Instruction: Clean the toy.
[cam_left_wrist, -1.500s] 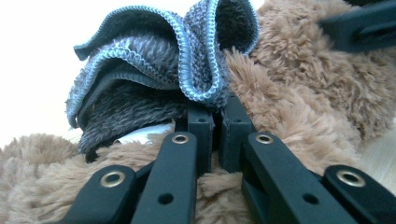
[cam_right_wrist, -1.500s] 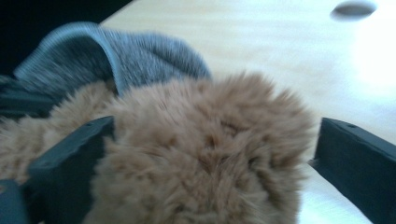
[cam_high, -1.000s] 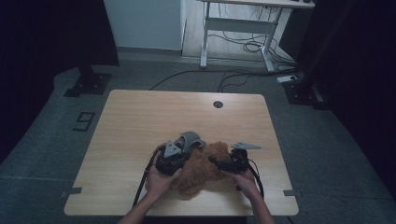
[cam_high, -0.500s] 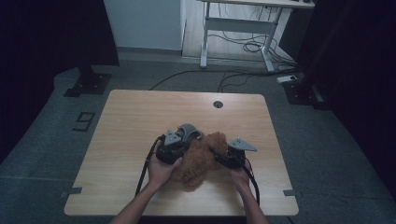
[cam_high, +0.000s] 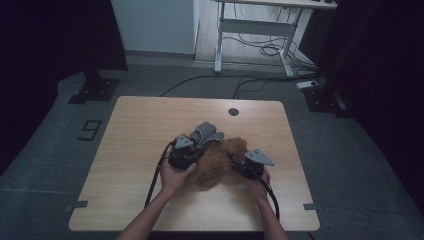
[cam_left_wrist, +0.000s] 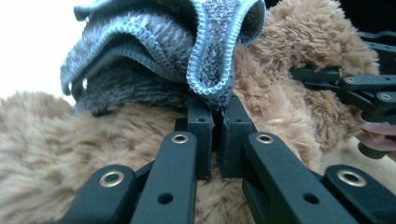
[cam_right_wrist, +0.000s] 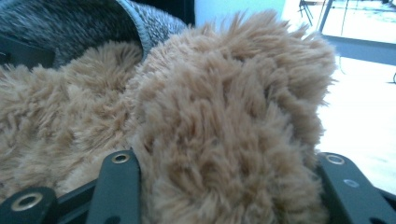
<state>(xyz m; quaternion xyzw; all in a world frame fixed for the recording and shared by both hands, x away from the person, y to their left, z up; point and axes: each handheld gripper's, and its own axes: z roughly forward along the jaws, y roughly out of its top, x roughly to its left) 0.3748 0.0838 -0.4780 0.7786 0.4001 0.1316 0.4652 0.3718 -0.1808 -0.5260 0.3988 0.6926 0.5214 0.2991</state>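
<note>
A: How many things were on the tabletop (cam_high: 135, 130)?

B: Two soft ones. One brown plush toy (cam_high: 215, 162), shaggy, lay between the two tools a little toward the near edge, and one grey knitted cloth (cam_high: 206, 134) with a pale blue hem rested against the toy's far side.

A: And the tools?

B: Two, one in each of the person's hands. The left tool (cam_left_wrist: 213, 126) had its jaws pressed together on a fold of the grey knitted cloth's hem, as the left gripper view showed; the cloth bunched up above the jaws with the toy's fur right behind it. The right tool (cam_high: 239, 165) sat at the toy's right side. In the right gripper view a thick lump of brown fur filled the gap between its jaws, which stood partly apart around it and had just opened a little wider.

A: What about the surface and the room?

B: A light wooden tabletop with one round cable hole (cam_high: 233, 111) near the far edge. It stood on a grey floor (cam_high: 60, 150), with a white desk frame (cam_high: 255, 30) and loose cables (cam_high: 260, 50) beyond it; the sides of the room were dark.

A: Was there room to move?

B: Plenty. The far half of the tabletop and both side margins lay bare, and the toy sat well in from every edge.
</note>
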